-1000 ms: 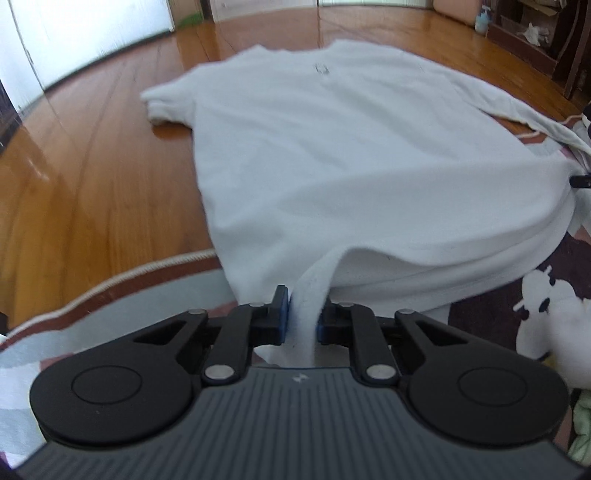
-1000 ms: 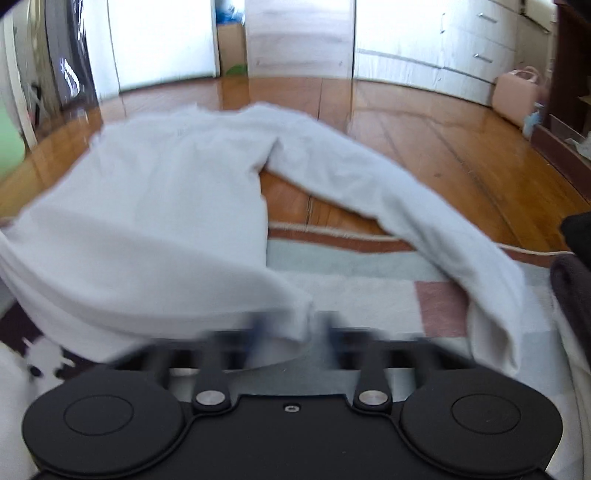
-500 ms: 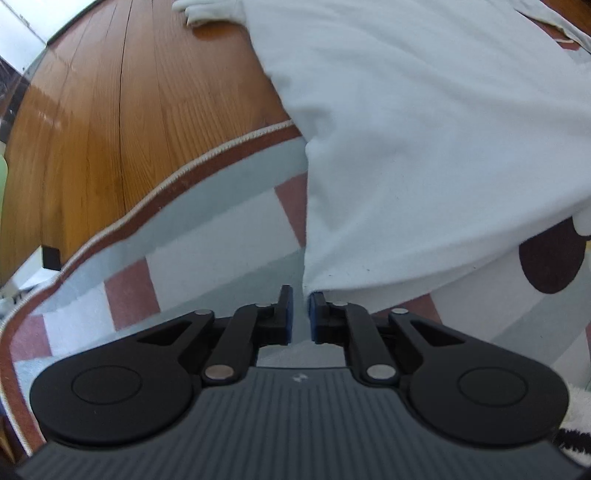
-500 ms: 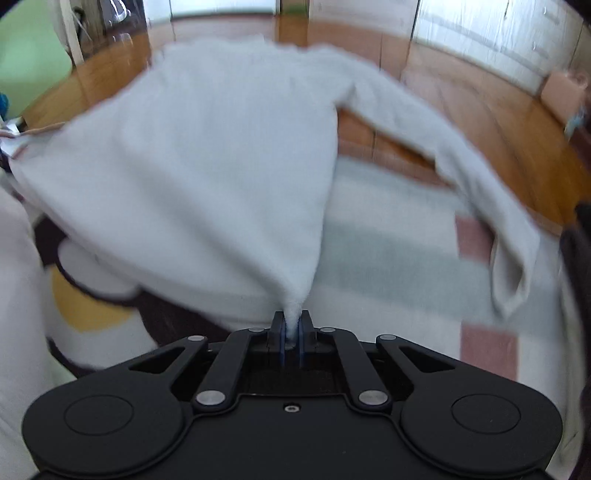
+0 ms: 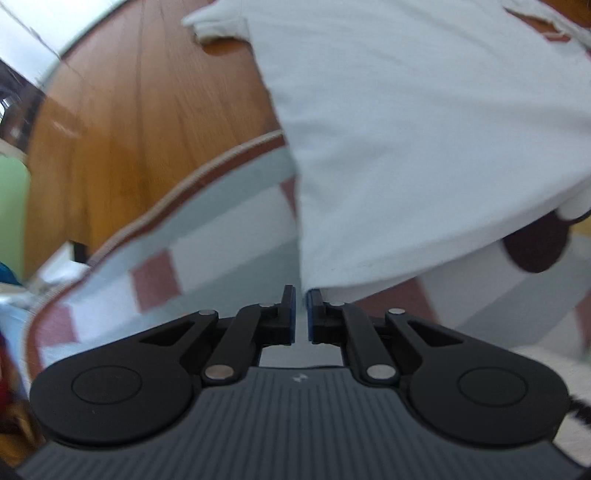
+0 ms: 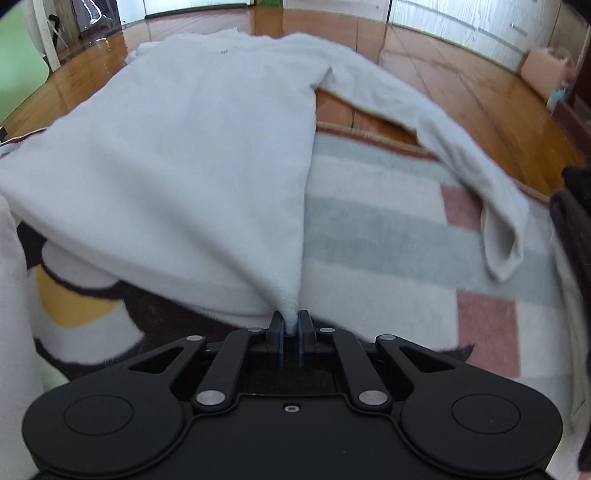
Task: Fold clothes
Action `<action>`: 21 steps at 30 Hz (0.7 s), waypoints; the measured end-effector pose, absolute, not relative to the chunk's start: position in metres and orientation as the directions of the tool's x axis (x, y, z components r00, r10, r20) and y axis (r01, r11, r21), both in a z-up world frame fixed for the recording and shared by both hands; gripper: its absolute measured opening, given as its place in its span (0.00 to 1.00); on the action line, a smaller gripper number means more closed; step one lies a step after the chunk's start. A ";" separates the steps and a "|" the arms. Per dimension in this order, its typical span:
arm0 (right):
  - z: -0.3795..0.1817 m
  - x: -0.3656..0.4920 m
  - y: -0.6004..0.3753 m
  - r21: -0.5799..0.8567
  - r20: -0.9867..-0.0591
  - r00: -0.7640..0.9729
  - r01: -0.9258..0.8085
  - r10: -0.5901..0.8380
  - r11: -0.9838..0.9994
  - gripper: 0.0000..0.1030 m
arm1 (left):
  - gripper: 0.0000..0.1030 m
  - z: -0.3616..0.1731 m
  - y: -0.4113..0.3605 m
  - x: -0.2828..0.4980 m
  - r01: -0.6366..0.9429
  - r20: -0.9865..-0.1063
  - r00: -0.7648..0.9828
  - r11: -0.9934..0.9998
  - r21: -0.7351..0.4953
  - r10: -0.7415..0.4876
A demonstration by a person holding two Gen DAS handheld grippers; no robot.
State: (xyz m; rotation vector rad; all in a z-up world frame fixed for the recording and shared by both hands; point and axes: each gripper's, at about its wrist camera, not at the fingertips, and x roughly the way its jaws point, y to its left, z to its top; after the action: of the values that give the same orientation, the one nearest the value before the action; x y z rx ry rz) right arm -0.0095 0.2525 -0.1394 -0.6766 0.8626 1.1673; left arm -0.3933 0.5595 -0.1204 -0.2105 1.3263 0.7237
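**Hem lift, white sweatshirt**

Left hand-held gripper [image 5: 303, 314] pinches the sweatshirt [image 5: 424, 129] hem corner; right hand-held gripper [image 6: 290, 338] clamps the other corner. Sweatshirt lies across the rug [image 6: 388, 236] edge and the floor. Likely next: carry the hem toward the collar, level.

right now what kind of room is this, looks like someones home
Most likely a home living room or bedroom: a polished wooden floor, a patterned rug with a white sweater spread over it, and white drawer cabinets along the far wall.
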 end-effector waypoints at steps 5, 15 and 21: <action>-0.100 -0.002 0.232 0.159 -0.770 0.072 -0.941 0.633 0.300 0.07 | 0.05 -0.113 0.556 -0.403 -0.564 -0.915 0.031 0.763 0.315 0.402; -0.120 0.025 0.217 0.203 -0.873 0.066 -0.852 0.484 0.483 0.20 | 0.39 -0.059 0.565 -0.401 -0.701 -0.895 0.268 0.709 0.074 0.358; -0.085 0.077 0.267 0.176 -0.820 0.166 -0.838 0.548 0.517 0.43 | 0.55 -0.048 0.573 -0.289 -0.675 -0.808 0.383 0.732 0.086 0.448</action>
State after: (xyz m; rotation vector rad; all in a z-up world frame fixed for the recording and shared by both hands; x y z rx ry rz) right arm 0.0772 0.2671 -0.0853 -0.3534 0.9826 1.0158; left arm -0.2885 0.5728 -0.0478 -0.2768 0.9319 0.7277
